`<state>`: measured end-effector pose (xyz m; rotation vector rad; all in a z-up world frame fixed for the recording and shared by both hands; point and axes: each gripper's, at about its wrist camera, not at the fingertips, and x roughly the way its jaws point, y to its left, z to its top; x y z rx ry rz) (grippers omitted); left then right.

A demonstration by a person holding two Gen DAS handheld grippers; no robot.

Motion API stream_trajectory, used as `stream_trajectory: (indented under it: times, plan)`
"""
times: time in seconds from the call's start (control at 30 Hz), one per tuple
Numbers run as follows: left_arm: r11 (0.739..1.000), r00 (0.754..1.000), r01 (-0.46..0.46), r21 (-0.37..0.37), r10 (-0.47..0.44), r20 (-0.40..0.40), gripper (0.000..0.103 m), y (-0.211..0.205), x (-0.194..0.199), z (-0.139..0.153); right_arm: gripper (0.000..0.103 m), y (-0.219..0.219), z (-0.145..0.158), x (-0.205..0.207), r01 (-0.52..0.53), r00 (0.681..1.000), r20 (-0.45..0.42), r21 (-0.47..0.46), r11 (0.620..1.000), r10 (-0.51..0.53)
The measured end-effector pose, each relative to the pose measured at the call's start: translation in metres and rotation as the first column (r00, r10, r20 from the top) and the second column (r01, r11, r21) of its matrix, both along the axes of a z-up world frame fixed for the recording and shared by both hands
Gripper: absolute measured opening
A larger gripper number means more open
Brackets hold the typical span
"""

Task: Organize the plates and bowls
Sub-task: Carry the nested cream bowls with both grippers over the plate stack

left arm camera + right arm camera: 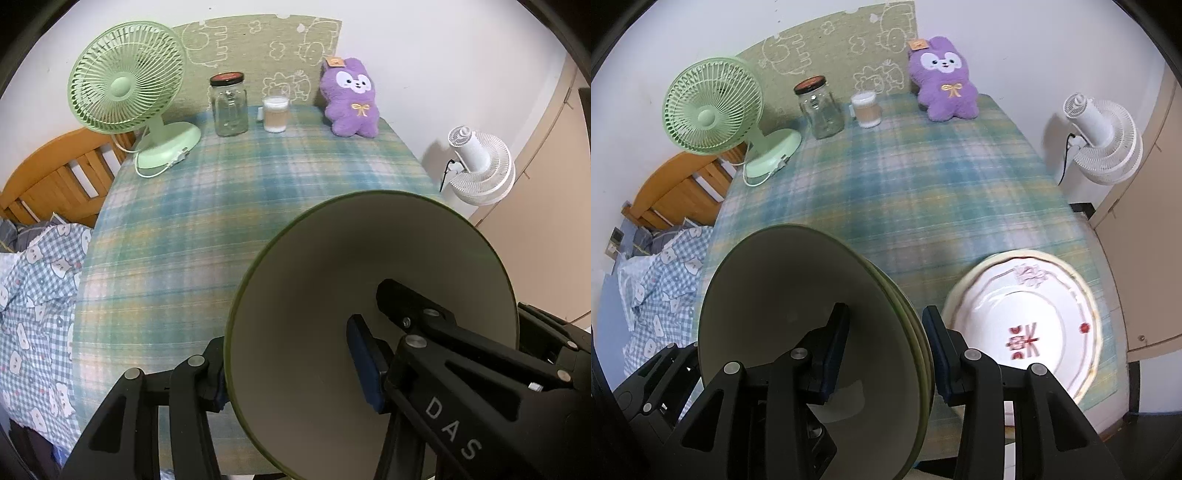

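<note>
My left gripper (291, 365) is shut on the rim of a green bowl (314, 295) with a pale inside, held above the near edge of the table. My right gripper (886, 350) is shut on the same bowl's opposite rim (783, 295); its edge looks like stacked green bowls. One finger of each gripper is inside the bowl, one outside. The other gripper's black body shows in each view. A white plate (1027, 317) with red characters and a pink flower print lies on the tablecloth at the near right, beside my right gripper.
The table has a plaid blue-green cloth (905, 184). At its far edge stand a green desk fan (713, 110), a glass jar (820, 110), a mug (866, 110) and a purple plush toy (945, 81). A white fan (1104, 140) stands right; a bed (661, 266) left.
</note>
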<state>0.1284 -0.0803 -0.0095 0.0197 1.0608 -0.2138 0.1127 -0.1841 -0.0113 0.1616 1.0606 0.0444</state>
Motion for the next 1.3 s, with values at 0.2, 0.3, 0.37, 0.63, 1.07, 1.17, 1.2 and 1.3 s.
stream_trajectory:
  times: [0.2, 0.3, 0.37, 0.63, 1.07, 1.17, 1.2, 1.3]
  plan:
    - [1.0, 1.0, -0.016, -0.005, 0.015, -0.005, 0.055, -0.034, -0.003, 0.001, 0.045, -0.034, 0.004, -0.003, -0.02, 1.0, 0.001, -0.015, 1.0, 0.02]
    - [1.0, 1.0, -0.019, 0.002, 0.02, -0.019, 0.055, -0.053, -0.004, -0.002, 0.045, -0.054, -0.001, -0.003, -0.021, 1.0, -0.012, -0.01, 1.0, 0.021]
    - [1.0, 0.999, -0.023, 0.002, 0.023, -0.03, 0.055, -0.065, -0.003, -0.005, 0.045, -0.067, -0.005, -0.002, -0.02, 1.0, -0.024, -0.005, 1.0, 0.02]
    - [0.999, 0.997, -0.033, -0.001, 0.033, -0.063, 0.055, -0.103, 0.001, -0.021, 0.045, -0.107, -0.021, 0.003, -0.033, 0.998, -0.056, -0.015, 0.999, 0.032]
    - [0.998, 0.991, -0.057, 0.016, 0.059, -0.124, 0.054, -0.14, 0.002, -0.055, 0.045, -0.145, -0.058, 0.012, -0.06, 0.99, -0.13, -0.014, 0.998, 0.057]
    - [0.998, 0.991, -0.057, 0.033, 0.061, -0.116, 0.054, -0.145, 0.003, -0.055, 0.045, -0.151, -0.061, 0.013, -0.06, 0.99, -0.125, 0.005, 0.998, 0.06]
    - [0.998, 0.991, -0.059, 0.036, 0.063, -0.117, 0.054, -0.146, 0.004, -0.055, 0.045, -0.152, -0.062, 0.014, -0.059, 0.99, -0.129, 0.01, 0.998, 0.06]
    - [0.997, 0.989, -0.063, 0.033, 0.067, -0.132, 0.054, -0.148, 0.003, -0.054, 0.045, -0.153, -0.062, 0.016, -0.062, 0.988, -0.138, 0.012, 0.998, 0.063]
